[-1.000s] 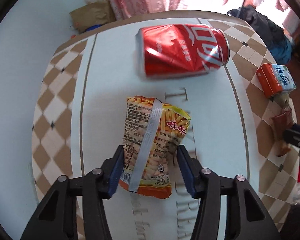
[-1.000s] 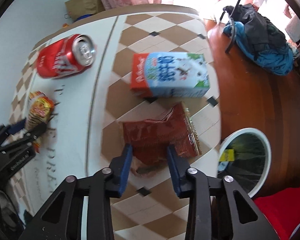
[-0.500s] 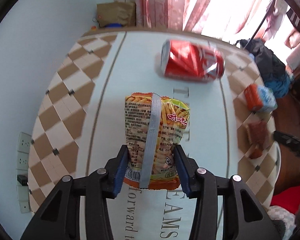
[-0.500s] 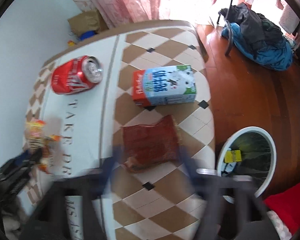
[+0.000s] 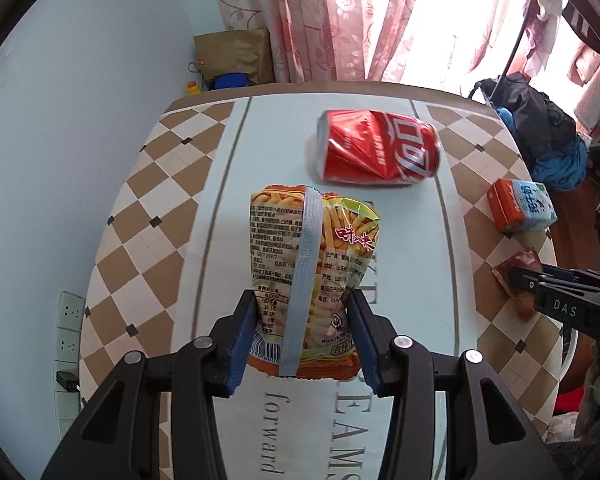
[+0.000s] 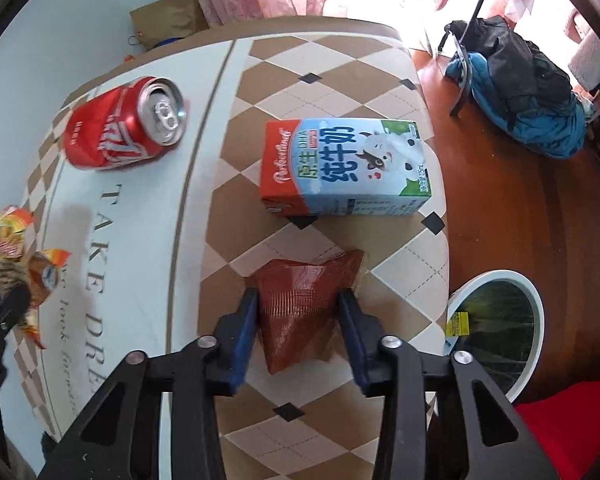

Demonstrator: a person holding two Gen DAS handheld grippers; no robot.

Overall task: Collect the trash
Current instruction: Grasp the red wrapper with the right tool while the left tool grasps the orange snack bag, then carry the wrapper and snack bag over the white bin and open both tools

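Note:
My left gripper (image 5: 302,304) is shut on a yellow-orange snack bag (image 5: 312,256), held lifted above the table. In the right wrist view that same bag (image 6: 16,256) hangs at the far left. My right gripper (image 6: 298,304) is shut on a dark red wrapper (image 6: 300,308), raised off the tablecloth with its top flared out. A dented red soda can (image 5: 380,152) lies on its side further back, and a blue and red milk carton (image 6: 344,168) lies flat ahead of the right gripper. The white-rimmed trash bin (image 6: 500,332) stands on the floor to the right.
The table (image 6: 332,76) has a brown and cream diamond cloth with a white lettered centre strip. A chair with blue and black clothes (image 6: 520,92) stands at the far right on a wooden floor. A brown paper bag (image 5: 234,56) sits by the curtains behind the table.
Both grippers have risen and pulled back from the table, each carrying its wrapper. The red wrapper, flat on the cloth before, is now pinched and lifted.

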